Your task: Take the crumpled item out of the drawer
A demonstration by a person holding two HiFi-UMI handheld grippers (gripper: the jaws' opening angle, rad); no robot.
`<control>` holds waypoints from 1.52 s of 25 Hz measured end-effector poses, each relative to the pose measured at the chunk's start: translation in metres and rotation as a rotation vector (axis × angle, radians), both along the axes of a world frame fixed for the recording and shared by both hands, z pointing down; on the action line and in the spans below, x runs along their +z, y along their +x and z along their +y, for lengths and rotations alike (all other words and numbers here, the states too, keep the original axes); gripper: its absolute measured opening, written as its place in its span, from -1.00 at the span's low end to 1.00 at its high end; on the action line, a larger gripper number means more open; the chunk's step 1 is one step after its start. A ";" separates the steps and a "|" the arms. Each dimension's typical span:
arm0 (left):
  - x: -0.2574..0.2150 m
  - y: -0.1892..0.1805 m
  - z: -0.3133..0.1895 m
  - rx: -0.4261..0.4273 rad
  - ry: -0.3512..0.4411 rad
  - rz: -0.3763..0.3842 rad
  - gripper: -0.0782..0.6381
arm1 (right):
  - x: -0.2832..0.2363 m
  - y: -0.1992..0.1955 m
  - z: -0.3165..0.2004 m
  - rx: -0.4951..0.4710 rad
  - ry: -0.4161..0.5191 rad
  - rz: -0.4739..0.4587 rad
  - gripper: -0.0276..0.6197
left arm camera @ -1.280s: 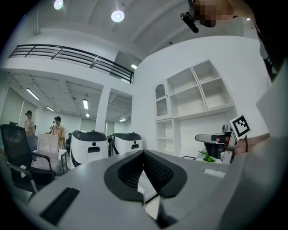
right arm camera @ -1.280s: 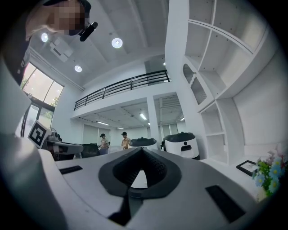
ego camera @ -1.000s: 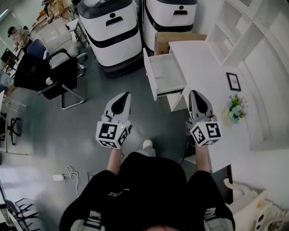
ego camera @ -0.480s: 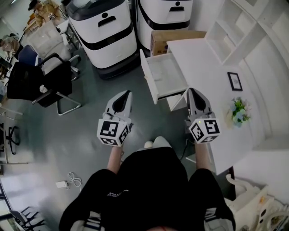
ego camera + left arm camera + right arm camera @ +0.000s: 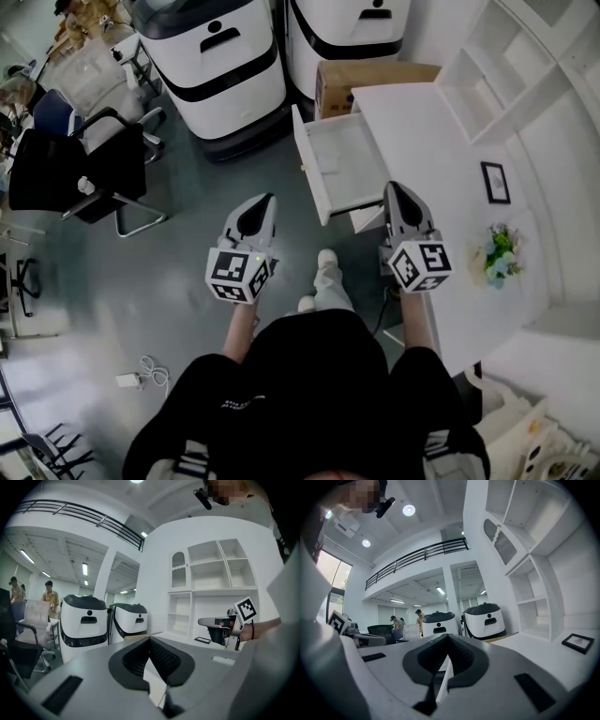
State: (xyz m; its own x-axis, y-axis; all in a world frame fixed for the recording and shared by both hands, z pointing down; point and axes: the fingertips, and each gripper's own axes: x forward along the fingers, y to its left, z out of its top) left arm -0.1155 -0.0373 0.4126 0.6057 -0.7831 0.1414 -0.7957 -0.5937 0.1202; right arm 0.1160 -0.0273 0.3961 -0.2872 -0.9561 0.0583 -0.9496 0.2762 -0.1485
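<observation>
A white drawer point(image 5: 309, 164) stands pulled out to the left from the white desk point(image 5: 441, 159). In the head view its inside looks pale and I can make out no crumpled item there. My left gripper point(image 5: 265, 200) hangs over the grey floor, below and left of the drawer's front panel. Its jaws point(image 5: 150, 639) meet with nothing between them. Just below the drawer's near corner, my right gripper point(image 5: 398, 189) floats by the desk edge. It is also shut and empty point(image 5: 449, 637). Both point roughly level.
Two white-and-black machines point(image 5: 220, 66) point(image 5: 352, 37) and a cardboard box point(image 5: 370, 80) stand beyond the drawer. A black office chair point(image 5: 84, 159) is at the left. The desk bears a picture frame point(image 5: 495, 183) and flowers point(image 5: 500, 253). White shelves point(image 5: 506, 66) rise at the right.
The person has stepped forward, with one foot now ahead. Both grippers have come nearer the drawer and the desk edge. Their jaws stay shut.
</observation>
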 end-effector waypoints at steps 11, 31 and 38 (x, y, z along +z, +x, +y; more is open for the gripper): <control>0.035 0.038 -0.089 -0.016 -0.094 0.016 -0.79 | 0.037 0.020 -0.104 -0.058 -0.092 -0.024 -0.94; 0.134 0.076 -0.173 -0.072 -0.357 -0.019 -0.79 | 0.161 -0.006 -0.221 -0.251 -0.371 0.009 -0.94; 0.177 0.076 -0.185 -0.070 -0.459 -0.030 -0.79 | 0.219 -0.013 -0.236 -0.255 -0.494 0.021 -0.94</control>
